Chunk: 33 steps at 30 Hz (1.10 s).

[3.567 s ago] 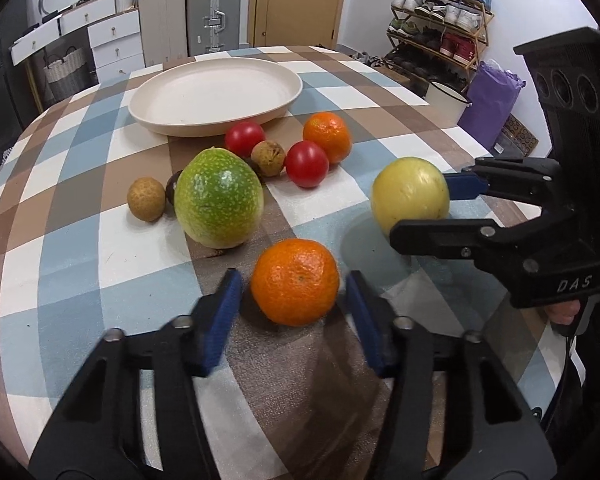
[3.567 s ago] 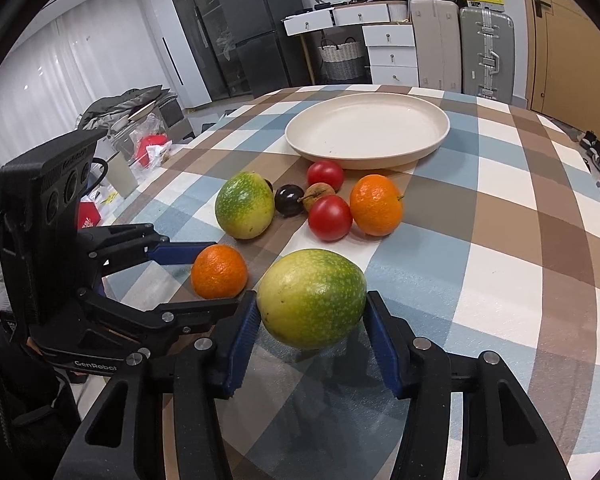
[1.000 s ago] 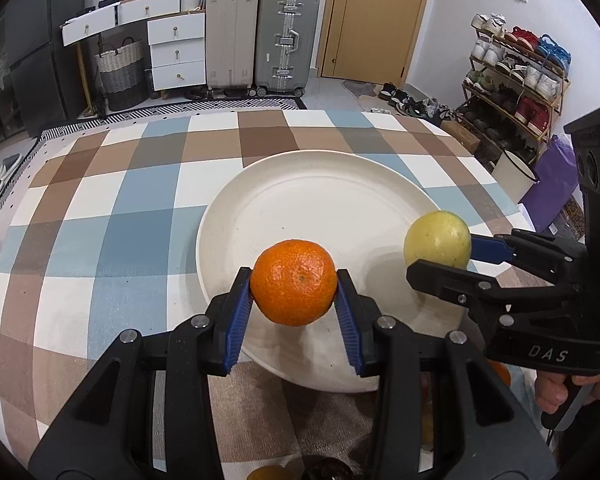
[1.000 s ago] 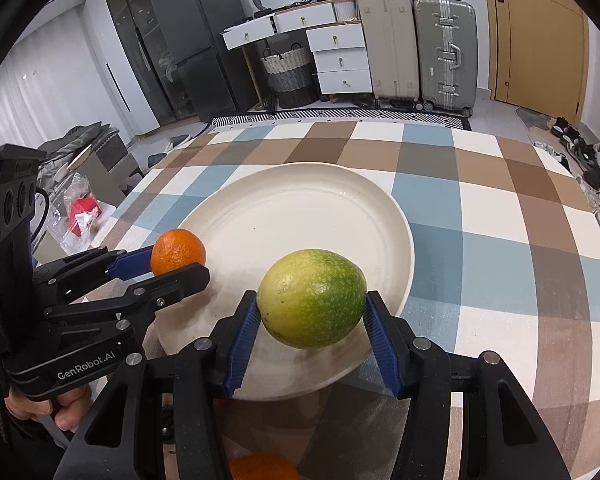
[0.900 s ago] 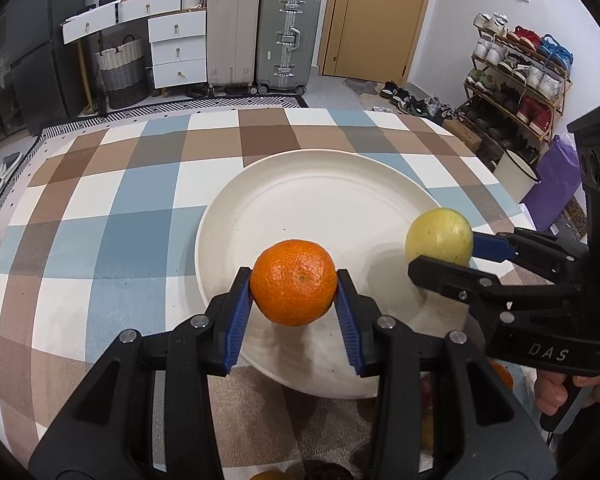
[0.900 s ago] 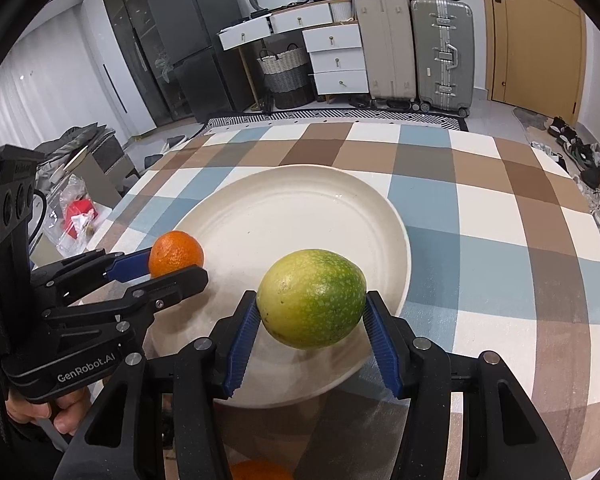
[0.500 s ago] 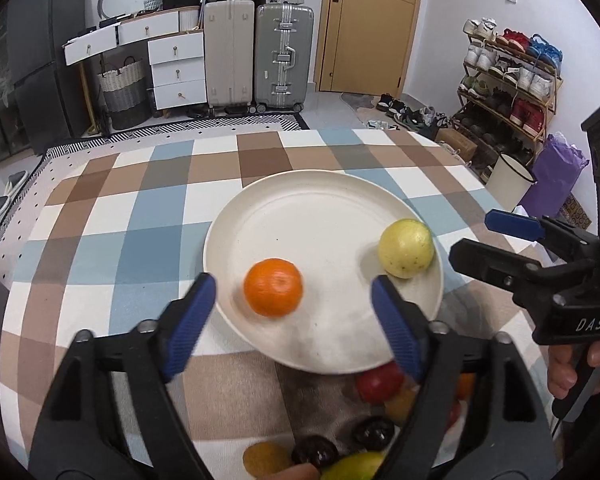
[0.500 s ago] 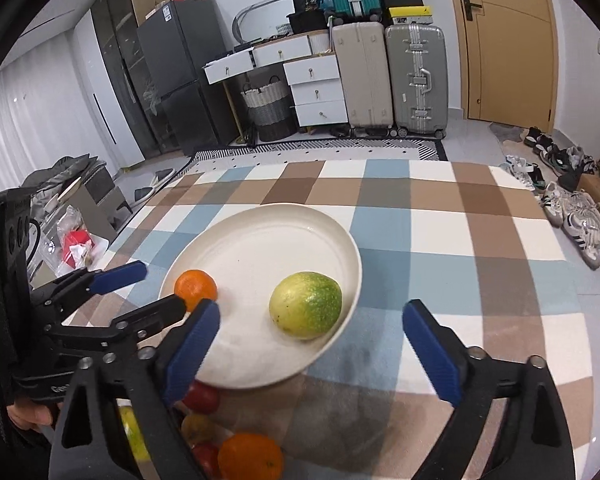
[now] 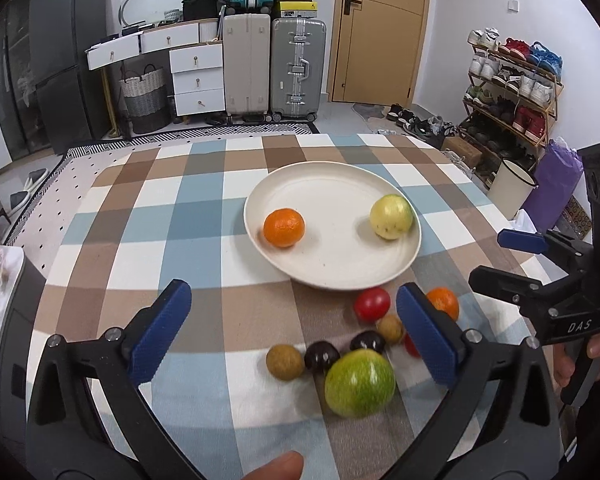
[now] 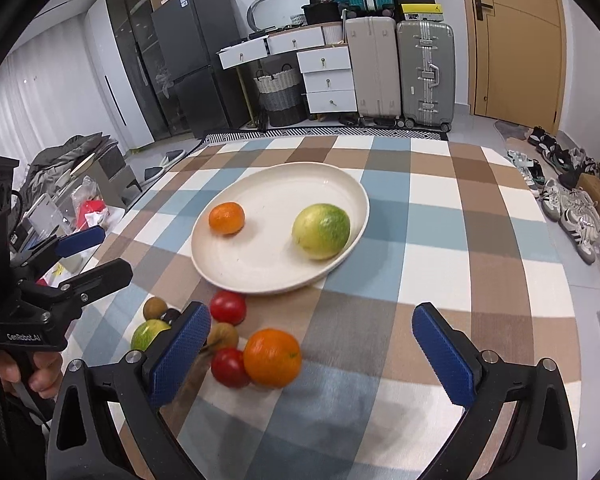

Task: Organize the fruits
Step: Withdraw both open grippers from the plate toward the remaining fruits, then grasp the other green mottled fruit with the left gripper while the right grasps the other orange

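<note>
A cream plate (image 9: 340,248) (image 10: 268,256) holds a small orange (image 9: 284,227) (image 10: 227,218) and a yellow-green round fruit (image 9: 391,216) (image 10: 321,231). My left gripper (image 9: 294,336) (image 10: 96,256) hangs above the cloth on the near side of the plate, jaws opening wide with nothing between them. My right gripper (image 10: 312,356) (image 9: 500,260) is likewise back from the plate, jaws opening and holding nothing. Loose fruit lies on the cloth beneath them: a large green fruit (image 9: 359,383), an orange (image 10: 272,357), two red tomatoes (image 10: 228,307), brown and dark small ones.
The table wears a blue, brown and white checked cloth (image 9: 140,220). Its far edge ends before suitcases (image 9: 298,64) and white drawers. A shoe rack (image 9: 512,88) stands to the right. A hand (image 9: 596,352) grips the right tool's handle.
Both grippers let go of their fruit on the plate, the left the orange, the right the yellow-green fruit. Both opened wide and drew back and up from the plate.
</note>
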Each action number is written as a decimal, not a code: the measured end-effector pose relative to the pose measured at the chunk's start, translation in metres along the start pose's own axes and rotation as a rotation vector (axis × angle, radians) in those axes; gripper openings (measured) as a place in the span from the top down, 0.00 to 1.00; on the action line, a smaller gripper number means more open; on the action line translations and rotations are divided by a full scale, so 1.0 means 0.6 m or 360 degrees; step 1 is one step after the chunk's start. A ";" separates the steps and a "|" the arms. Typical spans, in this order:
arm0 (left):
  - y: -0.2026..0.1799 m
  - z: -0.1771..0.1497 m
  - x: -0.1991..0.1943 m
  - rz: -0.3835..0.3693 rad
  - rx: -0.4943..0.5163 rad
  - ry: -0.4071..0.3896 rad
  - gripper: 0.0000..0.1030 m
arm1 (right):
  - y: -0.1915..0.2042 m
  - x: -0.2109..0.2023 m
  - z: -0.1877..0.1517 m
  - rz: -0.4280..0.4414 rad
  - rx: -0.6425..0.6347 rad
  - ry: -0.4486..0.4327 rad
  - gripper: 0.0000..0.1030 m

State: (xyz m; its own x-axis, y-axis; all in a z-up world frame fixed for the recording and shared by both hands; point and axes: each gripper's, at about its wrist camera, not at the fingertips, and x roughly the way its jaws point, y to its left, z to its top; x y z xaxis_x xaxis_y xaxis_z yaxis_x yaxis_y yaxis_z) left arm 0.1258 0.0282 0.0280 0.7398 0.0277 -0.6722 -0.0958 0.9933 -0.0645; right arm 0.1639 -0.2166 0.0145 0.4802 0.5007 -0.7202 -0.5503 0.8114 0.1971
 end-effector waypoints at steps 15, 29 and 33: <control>-0.011 -0.066 -0.036 -0.0001 -0.0039 0.0050 0.01 | -0.012 -0.022 -0.028 -0.0117 0.0047 0.0061 0.00; -0.020 -0.100 0.010 -0.0020 -0.0115 0.0148 0.01 | -0.022 0.019 -0.053 -0.0087 0.0057 0.0219 0.00; -0.028 -0.105 0.027 0.0001 -0.0099 0.0191 0.01 | -0.016 0.033 -0.050 -0.0049 0.0045 0.0223 0.00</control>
State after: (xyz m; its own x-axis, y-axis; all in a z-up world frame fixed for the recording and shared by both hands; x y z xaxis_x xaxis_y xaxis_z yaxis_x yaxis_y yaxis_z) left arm 0.0973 0.0051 -0.0282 0.6552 0.0112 -0.7554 -0.1403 0.9843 -0.1071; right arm 0.1584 -0.2234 -0.0215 0.3953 0.4298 -0.8118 -0.5162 0.8350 0.1907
